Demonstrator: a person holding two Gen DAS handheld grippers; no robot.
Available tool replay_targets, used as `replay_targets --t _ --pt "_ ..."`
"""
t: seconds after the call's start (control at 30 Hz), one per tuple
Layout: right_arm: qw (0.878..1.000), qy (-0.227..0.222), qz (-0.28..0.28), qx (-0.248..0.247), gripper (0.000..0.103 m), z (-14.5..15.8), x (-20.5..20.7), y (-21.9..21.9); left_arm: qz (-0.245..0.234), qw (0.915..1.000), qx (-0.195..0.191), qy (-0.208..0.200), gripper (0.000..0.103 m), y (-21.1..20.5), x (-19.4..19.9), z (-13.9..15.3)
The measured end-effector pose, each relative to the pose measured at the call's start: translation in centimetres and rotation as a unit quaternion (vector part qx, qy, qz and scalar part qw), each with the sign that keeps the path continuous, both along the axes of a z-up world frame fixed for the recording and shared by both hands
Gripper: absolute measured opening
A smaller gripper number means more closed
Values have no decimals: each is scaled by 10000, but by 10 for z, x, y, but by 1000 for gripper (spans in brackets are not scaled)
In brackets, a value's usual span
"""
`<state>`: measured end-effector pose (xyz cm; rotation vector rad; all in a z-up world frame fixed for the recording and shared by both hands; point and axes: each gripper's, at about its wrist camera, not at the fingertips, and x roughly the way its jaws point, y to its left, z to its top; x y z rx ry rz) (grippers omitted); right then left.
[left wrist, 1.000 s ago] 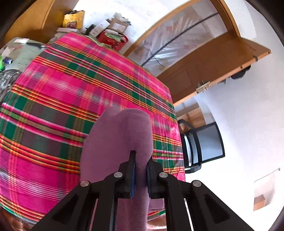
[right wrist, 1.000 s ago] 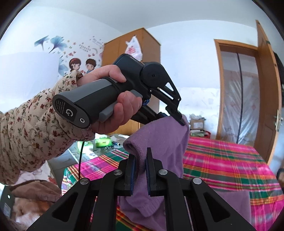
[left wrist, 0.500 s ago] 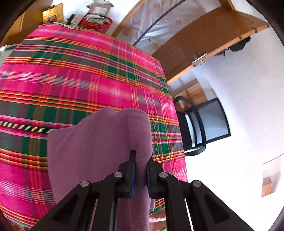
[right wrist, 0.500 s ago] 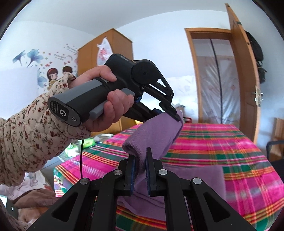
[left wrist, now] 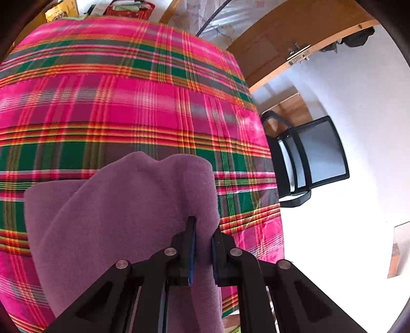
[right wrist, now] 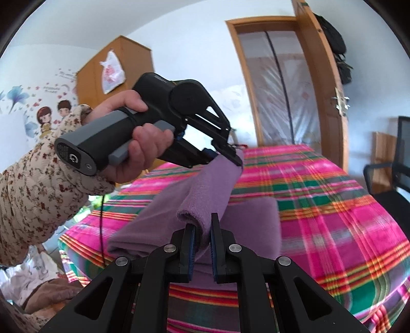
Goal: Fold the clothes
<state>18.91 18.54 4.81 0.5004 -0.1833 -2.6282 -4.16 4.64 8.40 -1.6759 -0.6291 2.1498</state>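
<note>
Both jaws clenched on the purple garment (right wrist: 205,194) — lifted edge mid-fold, lower half at six o'clock on the plaid bed (right wrist: 320,194), fold unfinished.

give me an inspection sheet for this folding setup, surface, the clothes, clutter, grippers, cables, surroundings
Surface: pink and green plaid bedspread, no bare part showing.
Job's things: purple fleece garment, upper edge lifted and stretched between both grippers, lower part lying on the bedspread.
Clutter: boxes and a red basket past the far edge; a brown garment low beside the bed.
Grippers: left gripper shut on the garment's far corner; right gripper shut on the near corner.
Cables: thin dark cord hanging below the left hand.
Surroundings: wooden door, wardrobe, black mesh chair, wall stickers.
</note>
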Motion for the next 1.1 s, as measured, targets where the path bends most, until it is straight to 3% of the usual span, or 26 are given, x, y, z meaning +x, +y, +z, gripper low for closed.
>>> replay_targets --t 0.37,0.57,0.73,0.97,1.1 --pt "9980 -585 -230 -92 10 -30 -17 23 -152 9990 -246 -339 13 25 -13 -30" --pt "9970 -696 -244 -220 10 -35 -16 31 -296 9986 -29 -443 19 24 -13 -29" --pt "9937 -921 -163 -610 11 -42 -18 43 -381 9985 334 -208 19 5 3 -10" --pt "9901 -979 -103 -1005 13 -42 -16 52 -190 9984 474 242 19 -43 38 11" --pt "9895 -907 -105 -1122 23 -37 -16 53 166 9985 446 269 23 -84 66 4"
